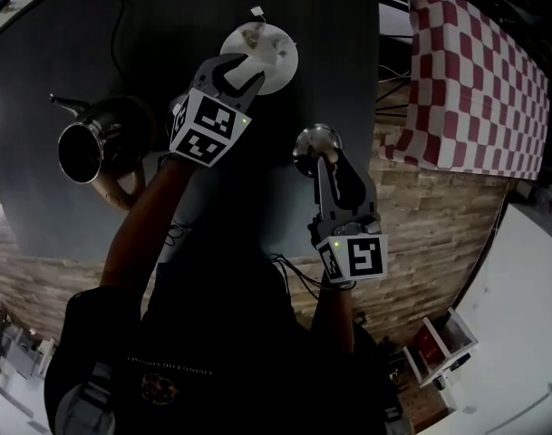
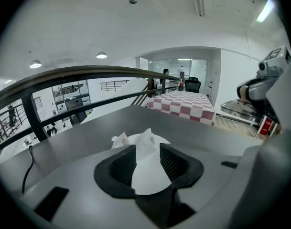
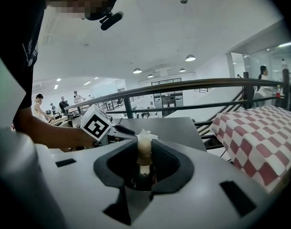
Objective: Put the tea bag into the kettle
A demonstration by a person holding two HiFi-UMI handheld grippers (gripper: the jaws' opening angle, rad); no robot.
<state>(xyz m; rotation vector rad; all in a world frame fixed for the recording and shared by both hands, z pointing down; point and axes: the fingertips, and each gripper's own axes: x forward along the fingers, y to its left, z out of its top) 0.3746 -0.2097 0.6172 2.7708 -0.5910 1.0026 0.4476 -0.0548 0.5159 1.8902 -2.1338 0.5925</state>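
A crumpled white tea bag lies on a small white plate at the far side of the dark table. My left gripper hangs over that plate, open. In the left gripper view the tea bag stands between the spread jaws of the left gripper, and the pads do not press on it. The steel kettle sits lidless at the left. My right gripper is shut on the knob of the shiny kettle lid. That knob sits between its jaws.
A red-and-white checked cloth covers a surface to the right of the table. A dark cable trails across the table's far left. The kettle's wooden handle points toward the near edge. Wooden flooring lies beyond the right edge.
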